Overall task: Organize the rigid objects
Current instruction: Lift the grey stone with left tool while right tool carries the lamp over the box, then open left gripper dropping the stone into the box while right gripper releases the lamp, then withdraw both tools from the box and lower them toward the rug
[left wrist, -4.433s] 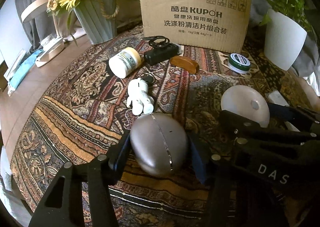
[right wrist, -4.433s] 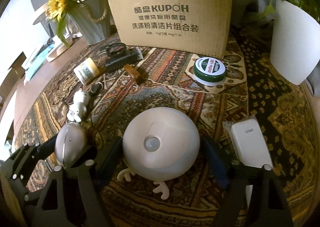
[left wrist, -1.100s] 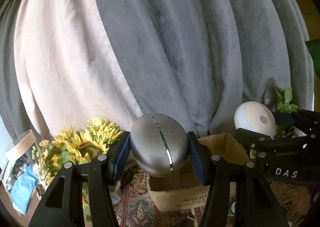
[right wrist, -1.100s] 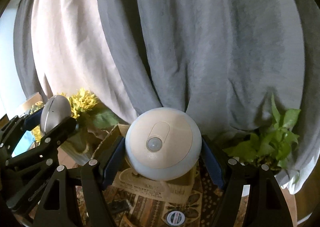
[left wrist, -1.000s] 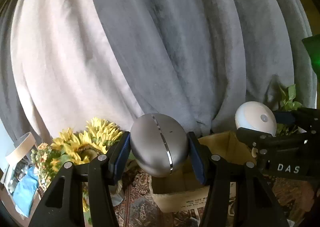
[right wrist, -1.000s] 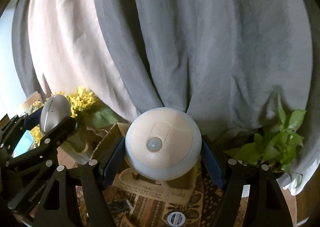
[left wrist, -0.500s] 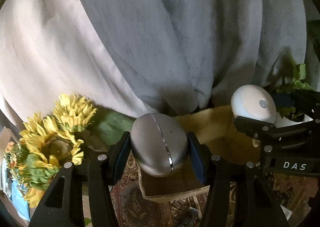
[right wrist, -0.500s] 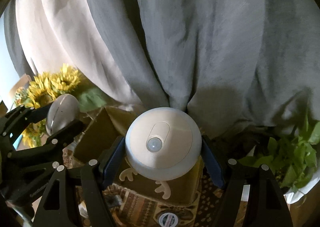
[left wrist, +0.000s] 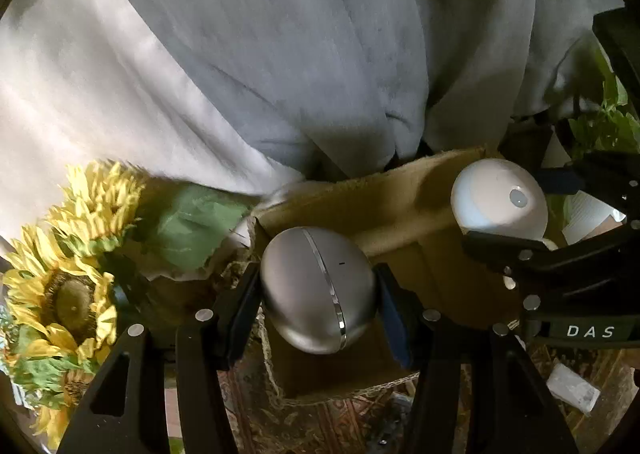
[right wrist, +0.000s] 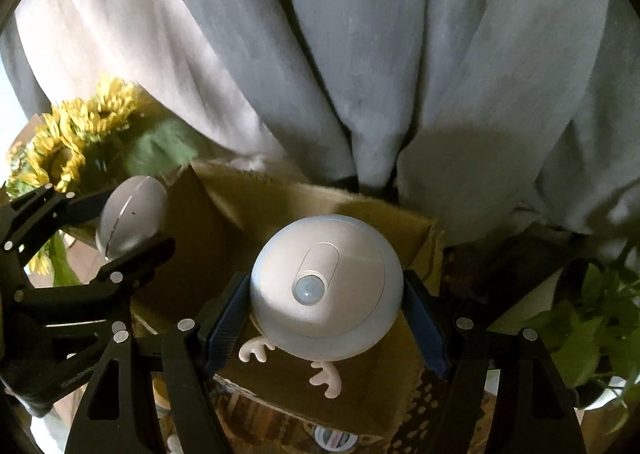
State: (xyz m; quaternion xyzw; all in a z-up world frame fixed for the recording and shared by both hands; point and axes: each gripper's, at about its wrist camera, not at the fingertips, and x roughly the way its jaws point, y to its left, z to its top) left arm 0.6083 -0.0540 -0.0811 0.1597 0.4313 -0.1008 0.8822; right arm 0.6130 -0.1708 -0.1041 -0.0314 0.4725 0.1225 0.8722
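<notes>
Above the open cardboard box hang two grippers, each carrying one thing. One left gripper has its jaws pinching one silver egg-shaped case by its sides; one right gripper has its jaws clamped on one round white night light with two small antlers beneath it. Both things are held in the air over the box mouth. One bunch of sunflowers stands left of the box, one green plant right of it, grey curtains behind. Against half a second earlier, both grippers have tipped further downward, the box opening fills more of each view, and both grips are unchanged
</notes>
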